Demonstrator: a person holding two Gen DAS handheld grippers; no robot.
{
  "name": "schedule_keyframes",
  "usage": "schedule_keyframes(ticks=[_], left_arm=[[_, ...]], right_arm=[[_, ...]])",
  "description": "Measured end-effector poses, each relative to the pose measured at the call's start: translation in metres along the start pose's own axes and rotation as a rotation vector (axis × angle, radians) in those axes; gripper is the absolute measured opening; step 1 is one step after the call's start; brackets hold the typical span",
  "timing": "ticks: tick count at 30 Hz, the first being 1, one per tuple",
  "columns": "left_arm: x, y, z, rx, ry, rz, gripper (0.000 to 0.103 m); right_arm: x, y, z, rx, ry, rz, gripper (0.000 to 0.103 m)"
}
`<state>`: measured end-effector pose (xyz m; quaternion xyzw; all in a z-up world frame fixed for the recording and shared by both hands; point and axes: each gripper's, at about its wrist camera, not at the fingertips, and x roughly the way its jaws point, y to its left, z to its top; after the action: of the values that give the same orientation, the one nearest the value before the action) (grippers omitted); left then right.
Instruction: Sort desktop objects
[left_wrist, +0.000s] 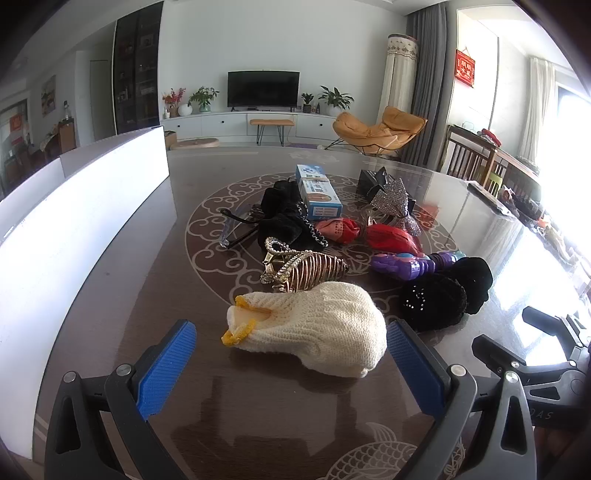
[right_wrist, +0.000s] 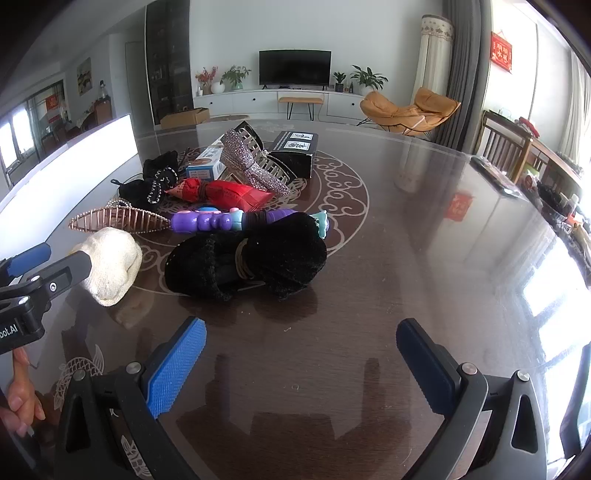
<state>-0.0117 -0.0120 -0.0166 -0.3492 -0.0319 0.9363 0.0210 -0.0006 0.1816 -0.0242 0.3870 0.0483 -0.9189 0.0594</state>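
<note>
We hold both tools tilted down over a glossy dark-brown table (left_wrist: 110, 295) with pale cloud scrolls inlaid in a ring and a fish motif near its edge. Our left gripper (left_wrist: 291, 369) stands fully spread, its blue ribbed pads (left_wrist: 166, 369) apart on either side of the near end of a cream knitted pouch (left_wrist: 317, 328); neither pad touches it. The pouch is soft, bulbous, with a yellow crocheted rim at its mouth. Our right gripper (right_wrist: 301, 365) is likewise spread wide with nothing between its fingers but bare tabletop.

The clutter lies in a loose heap on the ornament, ahead of both tools. Just behind the pouch sits a gold wire hair claw (left_wrist: 306, 269), ribbed like a cage, with rhinestone trim. To its right is a lumpy glossy purple plastic toy (left_wrist: 402, 264) with teal and pink ends, and nearer, a black velvet scrunchie bundle (right_wrist: 247, 258), fuzzy and dotted with tiny sparkles. Red crinkled foil wrappers (left_wrist: 369, 232) lie in the middle, twisted at the ends. Beyond them we see a black velvet bag with a silver chain (left_wrist: 284, 218), dark-framed glasses (left_wrist: 236, 229), a blue-and-white cardboard box (left_wrist: 317, 192), a rhinestone-covered bow clip (left_wrist: 395, 203) and a black carton (right_wrist: 295, 147).

A white flat-sided bin (left_wrist: 74, 229) stands along the left edge.
</note>
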Motion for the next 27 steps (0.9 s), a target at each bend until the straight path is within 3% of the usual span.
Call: schedule_keyframes(ticks=[27], left_arm=[[0.0006, 0.0016, -0.0003, -0.023, 0.001, -0.018, 0.103]], right_arm=[[0.0004, -0.0019, -0.0005, 0.014, -0.005, 0.025, 0.103]])
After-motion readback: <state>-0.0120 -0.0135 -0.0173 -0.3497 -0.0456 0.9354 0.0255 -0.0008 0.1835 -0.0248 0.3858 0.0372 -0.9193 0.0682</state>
